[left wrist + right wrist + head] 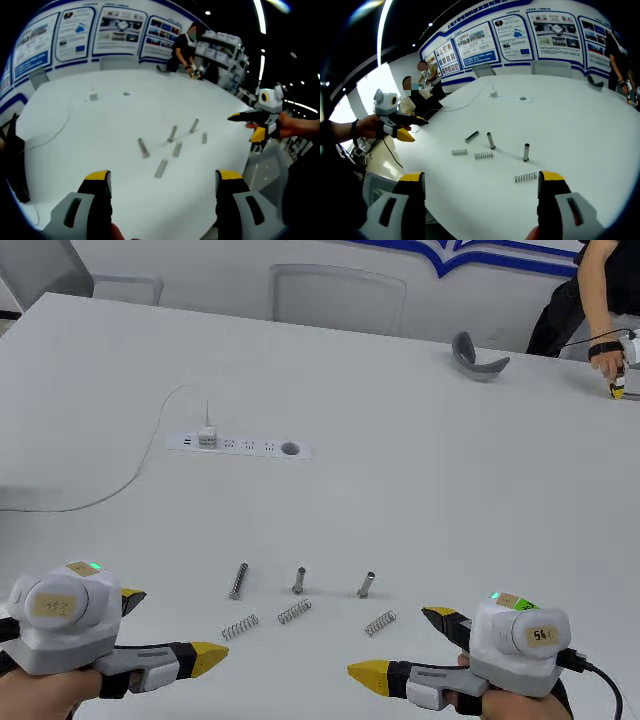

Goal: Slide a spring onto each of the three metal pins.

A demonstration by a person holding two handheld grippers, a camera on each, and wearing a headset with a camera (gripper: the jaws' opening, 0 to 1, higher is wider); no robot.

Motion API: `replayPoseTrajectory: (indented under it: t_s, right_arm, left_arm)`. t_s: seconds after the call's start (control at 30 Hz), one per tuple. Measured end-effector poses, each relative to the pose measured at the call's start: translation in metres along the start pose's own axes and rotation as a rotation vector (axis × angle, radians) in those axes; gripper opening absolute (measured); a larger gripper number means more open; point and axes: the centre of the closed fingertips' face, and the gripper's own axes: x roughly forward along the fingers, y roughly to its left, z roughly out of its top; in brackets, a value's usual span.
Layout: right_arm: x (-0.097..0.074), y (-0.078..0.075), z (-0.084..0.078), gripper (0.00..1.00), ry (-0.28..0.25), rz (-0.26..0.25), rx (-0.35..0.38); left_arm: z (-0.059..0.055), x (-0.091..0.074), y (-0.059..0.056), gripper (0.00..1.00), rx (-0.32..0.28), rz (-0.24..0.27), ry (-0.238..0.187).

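Three short metal pins stand in a row on the white table [420, 490]: the left pin [238, 580] [471, 136] lies on its side, the middle pin [299, 580] [491, 140] and the right pin [366, 584] [526, 152] stand upright. In front of each lies a loose spring: left [240, 626], middle [294, 611], right [380, 623] [526, 177]. My left gripper [172, 628] [163, 176] is open, left of the springs. My right gripper [400, 643] [481, 177] is open, right of them. Neither holds anything.
A white power strip [240, 446] with a plugged adapter and a thin cable [140, 465] lies farther back. A grey curved object [477, 355] rests at the far right, near a person [600, 300] working with another gripper. Chairs [335, 295] stand behind the table.
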Motion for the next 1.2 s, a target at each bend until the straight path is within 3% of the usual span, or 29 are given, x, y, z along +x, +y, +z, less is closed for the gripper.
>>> replayPoseTrajectory:
  t_s: [0.57,1.2]
  right_arm:
    - [-0.001,-0.001,-0.001,0.94,0.002,-0.002,0.005]
    - [-0.003,-0.003,-0.004,0.93,0.006,-0.008,0.014]
  left_arm:
    - [0.015,0.024,0.005,0.85,0.028,-0.020,0.029]
    - [0.029,0.056,0.013,0.75,-0.029,-0.016,0.052]
